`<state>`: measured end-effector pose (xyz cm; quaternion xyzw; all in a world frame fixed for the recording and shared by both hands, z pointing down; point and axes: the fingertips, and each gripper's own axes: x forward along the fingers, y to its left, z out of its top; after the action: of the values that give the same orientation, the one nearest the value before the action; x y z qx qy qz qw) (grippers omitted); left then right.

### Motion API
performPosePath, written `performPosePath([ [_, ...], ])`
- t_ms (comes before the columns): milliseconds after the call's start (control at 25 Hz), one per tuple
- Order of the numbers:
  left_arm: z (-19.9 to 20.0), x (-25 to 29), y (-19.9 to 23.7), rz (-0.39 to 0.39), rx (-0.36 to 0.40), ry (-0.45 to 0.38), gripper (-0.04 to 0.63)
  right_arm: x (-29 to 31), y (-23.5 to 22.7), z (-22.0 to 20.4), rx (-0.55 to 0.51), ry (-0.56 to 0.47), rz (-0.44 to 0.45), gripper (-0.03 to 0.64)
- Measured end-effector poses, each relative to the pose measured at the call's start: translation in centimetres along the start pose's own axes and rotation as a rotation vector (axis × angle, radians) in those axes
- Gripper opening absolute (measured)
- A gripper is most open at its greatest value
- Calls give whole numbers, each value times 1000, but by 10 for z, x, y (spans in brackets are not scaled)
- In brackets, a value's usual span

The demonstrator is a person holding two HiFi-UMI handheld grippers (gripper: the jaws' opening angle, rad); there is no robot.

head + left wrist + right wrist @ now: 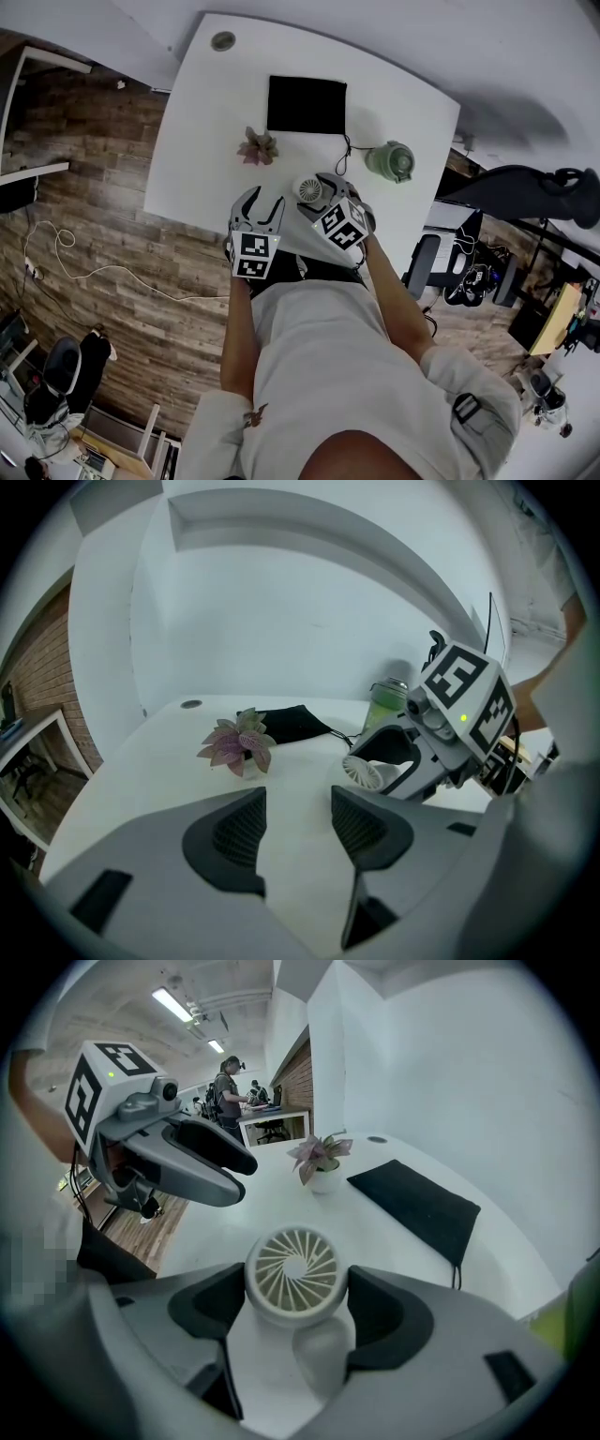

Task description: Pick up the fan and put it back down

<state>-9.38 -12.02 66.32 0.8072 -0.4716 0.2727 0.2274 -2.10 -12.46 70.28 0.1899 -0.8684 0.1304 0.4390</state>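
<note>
A small white fan [308, 191] [296, 1274] with a round grille stands between the jaws of my right gripper [319, 187] [296, 1305]. Both pads press on the sides of its round head, and its white stand shows below. In the left gripper view the fan [364, 772] sits low over the white table [202, 122], inside the right gripper [394, 761]. Whether its base touches the table I cannot tell. My left gripper [259, 202] [298, 825] hangs just left of the fan, near the table's front edge, open with nothing between its jaws.
A small potted plant [258, 146] with pink leaves stands behind the left gripper. A black pouch [307, 104] with a cord lies at the back. A green jug [392, 161] stands right of the fan. A black chair [534, 192] is beyond the table's right edge.
</note>
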Motion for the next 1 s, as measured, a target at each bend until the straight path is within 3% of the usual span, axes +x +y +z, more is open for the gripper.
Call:
performPosePath([
  [640,-3,-3,6,-30,22,-8,213,9,10,-7,-50,53,-34,348],
  [1000,1,-3,11,-56,35,-13,213,9,9,-2,-29,43,-49,394],
])
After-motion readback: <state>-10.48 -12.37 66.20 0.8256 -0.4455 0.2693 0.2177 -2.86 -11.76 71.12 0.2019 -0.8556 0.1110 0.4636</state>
